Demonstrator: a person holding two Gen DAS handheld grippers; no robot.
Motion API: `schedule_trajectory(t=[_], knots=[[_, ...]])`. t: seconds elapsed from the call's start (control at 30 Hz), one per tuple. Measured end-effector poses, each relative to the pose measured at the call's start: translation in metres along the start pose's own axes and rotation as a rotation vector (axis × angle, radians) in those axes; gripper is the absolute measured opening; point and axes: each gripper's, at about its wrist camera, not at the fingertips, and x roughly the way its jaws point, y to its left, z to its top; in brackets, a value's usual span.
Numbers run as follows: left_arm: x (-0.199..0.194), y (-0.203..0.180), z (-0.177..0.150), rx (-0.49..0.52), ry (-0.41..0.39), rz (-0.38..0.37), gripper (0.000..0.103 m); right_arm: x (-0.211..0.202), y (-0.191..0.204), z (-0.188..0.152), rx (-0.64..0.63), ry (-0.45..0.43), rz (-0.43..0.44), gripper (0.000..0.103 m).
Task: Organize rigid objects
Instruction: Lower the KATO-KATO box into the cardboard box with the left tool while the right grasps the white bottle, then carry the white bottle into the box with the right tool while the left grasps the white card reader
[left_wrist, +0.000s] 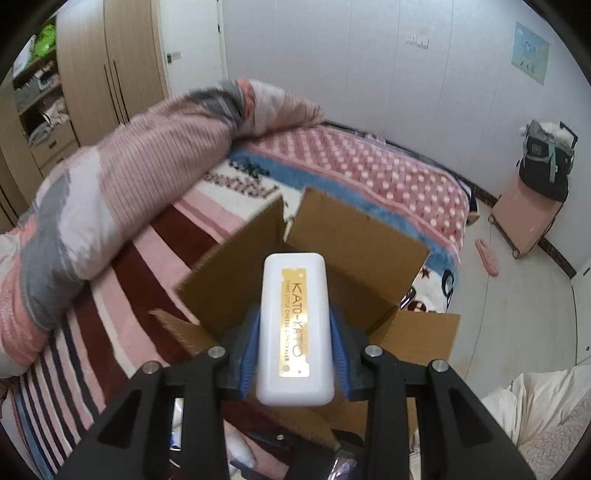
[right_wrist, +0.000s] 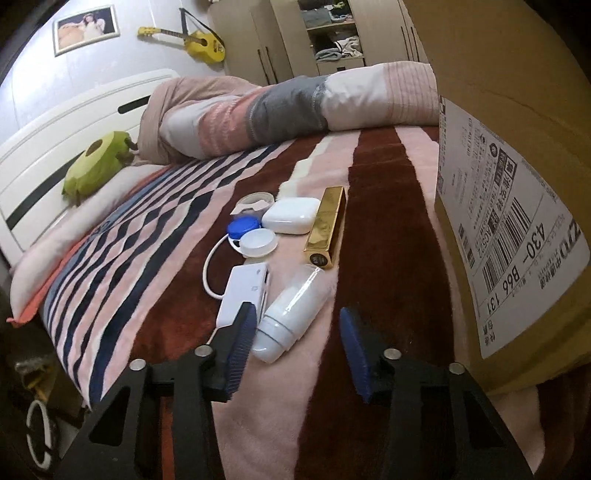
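Observation:
My left gripper (left_wrist: 294, 354) is shut on a white oblong case with a gold KATO-KATO label (left_wrist: 294, 325) and holds it above the open cardboard box (left_wrist: 354, 240) on the bed. My right gripper (right_wrist: 295, 350) is open and empty, low over the blanket. Just beyond its left finger lie a white capped bottle (right_wrist: 291, 314) and a white adapter with cable (right_wrist: 243, 291). Farther off lie a gold rectangular case (right_wrist: 327, 225), a white rounded case (right_wrist: 290, 216), a blue-and-white lens case (right_wrist: 251, 236) and a clear ring-shaped piece (right_wrist: 255, 201). The box's outer wall with a shipping label (right_wrist: 509, 236) stands at the right.
A rolled pink and grey quilt (left_wrist: 110, 177) lies along the bed's far side. A green plush toy (right_wrist: 98, 162) sits by the white headboard (right_wrist: 55, 147). A wardrobe (left_wrist: 110, 66) stands behind. A pink suitcase (left_wrist: 524, 218) and a slipper (left_wrist: 487, 256) are on the floor.

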Motion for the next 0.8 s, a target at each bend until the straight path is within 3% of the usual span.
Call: schedule_trajectory(t=[0.07, 0.2, 0.37, 0.5, 0.67, 0.8], knots=[[0.012, -0.002, 0.0, -0.009, 0.02, 0.007, 0.033, 0.001, -0.003, 0.001, -0.004, -0.001, -0.011, 0.024], [0.006, 0.003, -0.004, -0.034, -0.02, 0.024, 0.071, -0.003, -0.005, 0.0, -0.034, -0.008, -0.033, 0.021], [-0.03, 0.023, -0.023, -0.085, -0.105, 0.061, 0.074, -0.006, -0.006, -0.002, -0.05, -0.007, -0.047, 0.021], [-0.064, 0.049, -0.053, -0.148, -0.161, 0.12, 0.083, 0.002, -0.003, -0.001, -0.067, 0.002, -0.067, 0.026], [-0.1, 0.087, -0.106, -0.239, -0.218, 0.239, 0.085, 0.009, 0.006, 0.0, -0.111, 0.006, -0.124, 0.02], [-0.108, 0.112, -0.155, -0.306, -0.221, 0.281, 0.085, 0.016, 0.009, 0.005, -0.143, 0.038, -0.158, 0.021]])
